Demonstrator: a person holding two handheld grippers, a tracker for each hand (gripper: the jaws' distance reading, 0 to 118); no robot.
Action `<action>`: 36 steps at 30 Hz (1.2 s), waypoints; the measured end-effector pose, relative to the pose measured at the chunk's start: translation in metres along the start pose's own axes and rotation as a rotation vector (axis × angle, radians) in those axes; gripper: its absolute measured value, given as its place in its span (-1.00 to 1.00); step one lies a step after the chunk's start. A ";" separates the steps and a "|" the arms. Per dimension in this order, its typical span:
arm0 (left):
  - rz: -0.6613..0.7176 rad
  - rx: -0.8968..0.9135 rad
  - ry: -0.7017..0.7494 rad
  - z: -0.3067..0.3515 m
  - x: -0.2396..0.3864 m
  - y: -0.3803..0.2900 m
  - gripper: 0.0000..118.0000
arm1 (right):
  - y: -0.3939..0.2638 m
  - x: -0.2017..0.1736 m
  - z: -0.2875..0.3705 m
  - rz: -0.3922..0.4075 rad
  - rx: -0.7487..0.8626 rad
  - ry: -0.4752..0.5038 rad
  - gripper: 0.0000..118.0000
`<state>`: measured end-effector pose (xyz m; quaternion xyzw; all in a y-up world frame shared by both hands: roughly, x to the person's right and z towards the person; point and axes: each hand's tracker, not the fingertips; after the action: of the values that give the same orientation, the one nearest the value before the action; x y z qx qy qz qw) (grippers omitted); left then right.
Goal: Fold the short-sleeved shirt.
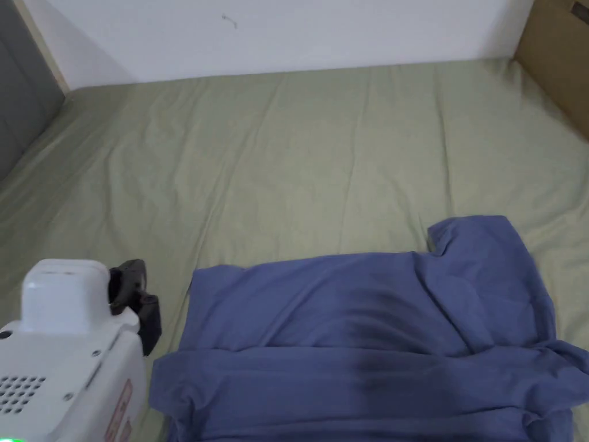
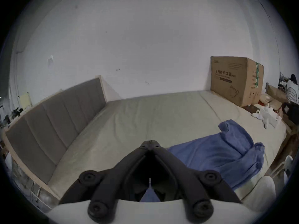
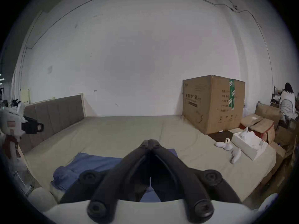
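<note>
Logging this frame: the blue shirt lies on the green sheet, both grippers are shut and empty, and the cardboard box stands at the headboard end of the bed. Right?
Not quite. The box stands at the end opposite the headboard, as the right gripper view shows. The rest holds: the shirt lies on the sheet, and the left gripper and right gripper are shut and empty.

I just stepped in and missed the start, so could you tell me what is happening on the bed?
A person is folding a blue short-sleeved shirt on the green sheet with two handheld grippers. The shirt lies partly folded, one sleeve sticking out. The left gripper and the right gripper are both shut on nothing, held above the bed.
</note>
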<state>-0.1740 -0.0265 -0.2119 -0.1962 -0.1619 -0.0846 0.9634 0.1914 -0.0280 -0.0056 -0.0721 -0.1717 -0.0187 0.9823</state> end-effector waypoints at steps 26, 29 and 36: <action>0.076 -0.775 -0.036 -0.318 0.011 -0.045 0.02 | -0.031 0.030 -0.047 0.020 -0.156 -0.075 -1.00; 0.080 -0.739 -0.086 -0.305 0.005 -0.042 -0.94 | -0.035 0.035 -0.052 -0.005 -0.187 -0.071 -1.00; 0.243 -0.590 -0.142 -0.271 -0.009 -0.017 -0.95 | -0.029 0.071 -0.119 -0.087 -0.364 -0.023 -1.00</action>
<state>-0.1107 -0.1504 -0.4447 -0.4903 -0.1727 0.0016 0.8543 0.2959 -0.0755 -0.0880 -0.2415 -0.1797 -0.0912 0.9492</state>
